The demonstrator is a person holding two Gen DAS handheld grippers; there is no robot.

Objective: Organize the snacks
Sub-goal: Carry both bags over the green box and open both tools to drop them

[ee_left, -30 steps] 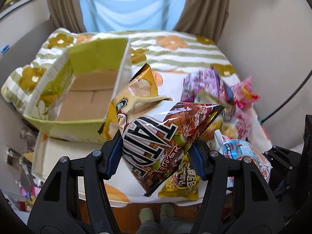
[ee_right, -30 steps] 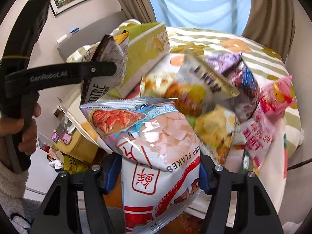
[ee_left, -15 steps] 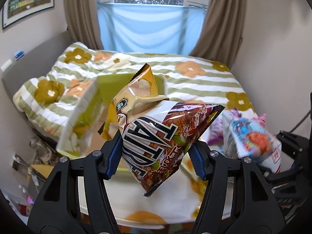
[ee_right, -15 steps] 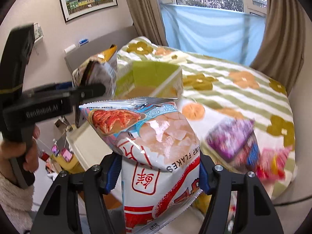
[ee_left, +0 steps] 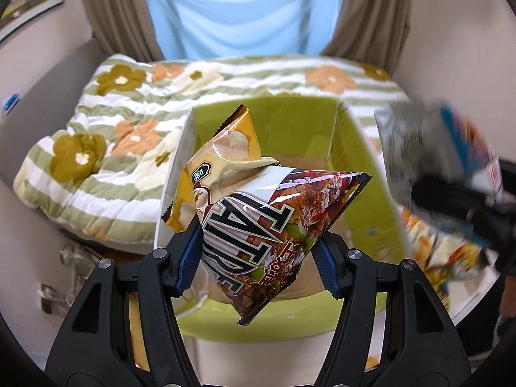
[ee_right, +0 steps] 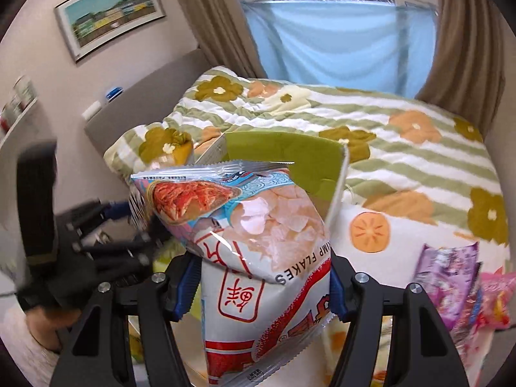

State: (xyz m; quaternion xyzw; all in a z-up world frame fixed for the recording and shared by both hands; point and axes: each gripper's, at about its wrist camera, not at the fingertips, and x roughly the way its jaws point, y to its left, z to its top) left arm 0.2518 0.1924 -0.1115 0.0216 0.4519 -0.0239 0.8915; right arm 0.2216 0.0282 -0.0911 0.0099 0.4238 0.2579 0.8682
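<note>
My left gripper [ee_left: 258,261] is shut on a brown-and-white snack bag [ee_left: 267,235], with a yellow snack bag [ee_left: 222,161] pinched along behind it. Both hang above the open green cardboard box [ee_left: 361,167]. My right gripper [ee_right: 262,282] is shut on a white shrimp flakes bag [ee_right: 258,245], held up in front of the same green box [ee_right: 290,154]. The right gripper and its bag show blurred at the right of the left wrist view [ee_left: 451,167]. The left gripper shows blurred at the left of the right wrist view [ee_right: 96,235].
The box stands on a table against a bed with a flowered green-striped quilt [ee_right: 403,148]. More snack bags, purple [ee_right: 448,274] and pink [ee_right: 493,300], lie on the table at the right. Curtains and a blue-covered window [ee_left: 245,13] are behind.
Both grippers have swung left with their bags. The green box has come to the centre beneath the left gripper, and the snack pile has slid to the right edge.
</note>
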